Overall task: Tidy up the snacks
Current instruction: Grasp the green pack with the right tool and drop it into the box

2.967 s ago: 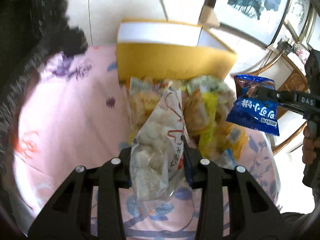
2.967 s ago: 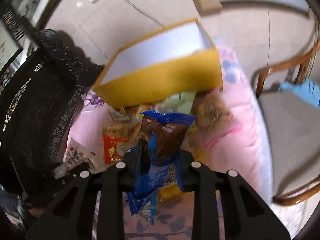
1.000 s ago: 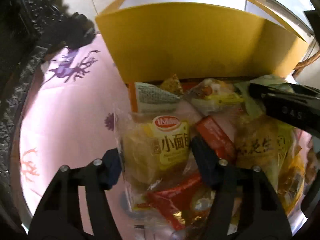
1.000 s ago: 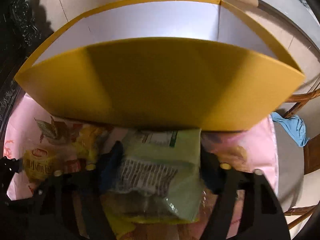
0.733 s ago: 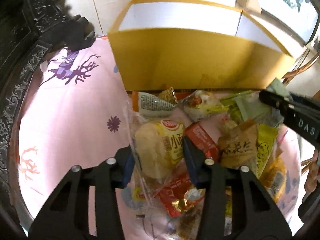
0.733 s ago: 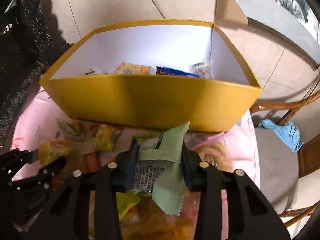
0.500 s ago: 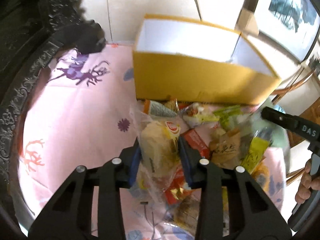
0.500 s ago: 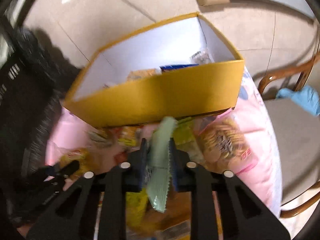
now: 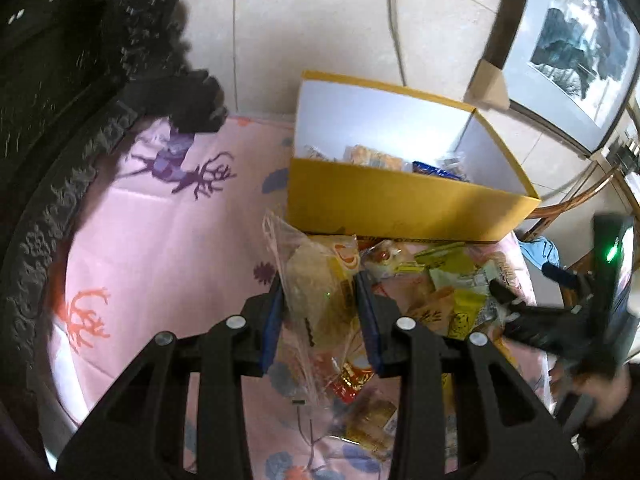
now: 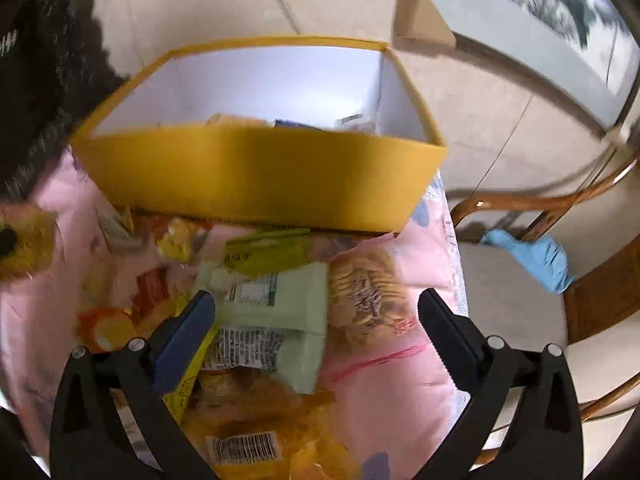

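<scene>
Left wrist cam: the left tool (image 9: 320,300) was clamped on a clear bread bag (image 9: 316,300), held up just in front of the yellow box (image 9: 400,208). The box sat on the pink cloth (image 9: 160,248) and already had a few packets in it. The rest of the snack pile (image 9: 440,296) lay right in front of the box, spread toward the right. The right tool (image 9: 532,316) showed up blurry off to the right of the pile.

Right wrist cam: the right tool (image 10: 316,312) was spread wide with nothing in it, hanging over a pale green packet (image 10: 276,308) lying flat in front of the box (image 10: 256,176). A cookie bag (image 10: 368,296) sat just right of the packet. A wooden chair (image 10: 540,300) with a blue cloth (image 10: 532,256) stood right of the box.
</scene>
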A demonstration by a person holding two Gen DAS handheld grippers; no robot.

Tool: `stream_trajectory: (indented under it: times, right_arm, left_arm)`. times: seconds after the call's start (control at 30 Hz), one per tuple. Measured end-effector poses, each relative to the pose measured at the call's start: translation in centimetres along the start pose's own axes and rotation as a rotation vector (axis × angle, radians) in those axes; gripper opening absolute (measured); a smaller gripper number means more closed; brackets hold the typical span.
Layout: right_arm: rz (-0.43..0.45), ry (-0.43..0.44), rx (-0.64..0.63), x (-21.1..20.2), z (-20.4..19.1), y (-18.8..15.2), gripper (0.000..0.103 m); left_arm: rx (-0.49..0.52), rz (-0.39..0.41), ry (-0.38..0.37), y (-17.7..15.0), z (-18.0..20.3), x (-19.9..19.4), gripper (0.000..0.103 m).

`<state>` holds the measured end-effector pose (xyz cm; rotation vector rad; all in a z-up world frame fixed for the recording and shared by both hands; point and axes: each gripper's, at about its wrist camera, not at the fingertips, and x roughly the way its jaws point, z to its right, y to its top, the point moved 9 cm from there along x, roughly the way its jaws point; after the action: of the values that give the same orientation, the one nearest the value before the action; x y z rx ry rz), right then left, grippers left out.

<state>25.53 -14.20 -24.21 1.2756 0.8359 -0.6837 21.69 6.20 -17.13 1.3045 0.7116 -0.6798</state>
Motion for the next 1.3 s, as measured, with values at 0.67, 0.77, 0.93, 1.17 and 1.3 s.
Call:
stream_trajectory:
  times: [0.67, 0.77, 0.93, 1.17, 1.3]
  right_arm:
    - [0.039, 0.307, 0.264, -4.3, 0.5, 0.5, 0.02]
    - [0.093, 0.342, 0.311, -6.4, 1.5, 1.7, 0.02]
    - [0.232, 0.395, 0.329, -11.6, 2.8, 5.2, 0.02]
    - [0.36, 0.427, 0.301, -13.8, 4.2, 11.4, 0.02]
    - [0.386, 0.416, 0.287, -12.0, 4.5, 16.5, 0.02]
  left_arm:
    - [0.098, -0.006, -0.016, 0.1, 2.4, -0.1, 0.034]
    - [0.111, 0.001, -0.016, 0.3, 2.7, -0.4, 0.034]
    - [0.098, 0.014, -0.009, 1.0, 2.5, -0.6, 0.034]
    - [0.094, 0.093, -0.031, 6.2, 3.9, -0.9, 0.034]
    - [0.144, 0.195, -0.023, 12.9, 6.3, -0.8, 0.034]
